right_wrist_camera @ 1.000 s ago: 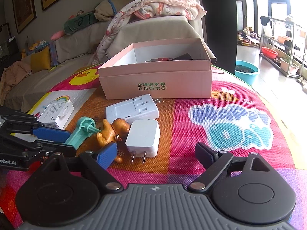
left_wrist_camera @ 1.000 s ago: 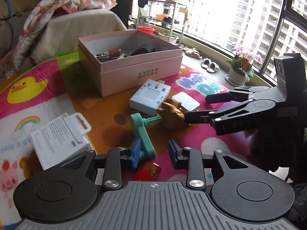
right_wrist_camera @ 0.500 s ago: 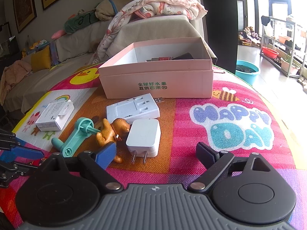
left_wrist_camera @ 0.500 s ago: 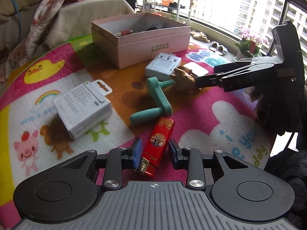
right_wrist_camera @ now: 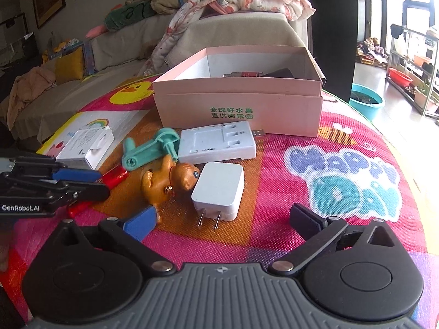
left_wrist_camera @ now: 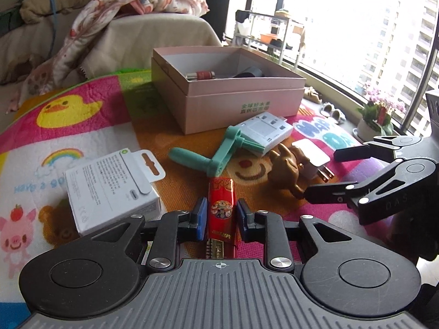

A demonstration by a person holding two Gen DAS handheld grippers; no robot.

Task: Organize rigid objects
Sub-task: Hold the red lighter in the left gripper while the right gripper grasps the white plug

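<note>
The red lighter (left_wrist_camera: 221, 205) lay on the play mat (left_wrist_camera: 82, 126) between the pads of my left gripper (left_wrist_camera: 219, 215), whose jaws were closing on it, though I couldn't tell if they pressed yet, while my right gripper (right_wrist_camera: 219, 219) was opening wide and empty over the white plug (right_wrist_camera: 219, 189). The pink box (left_wrist_camera: 241, 101) held only a couple of pieces, so the lighter, plug, dog figurine (right_wrist_camera: 167, 183), green crank (left_wrist_camera: 219, 153), white adapter (right_wrist_camera: 216, 145) and small carton (left_wrist_camera: 109, 186) were still left. I couldn't make out the dark item in the box.
</note>
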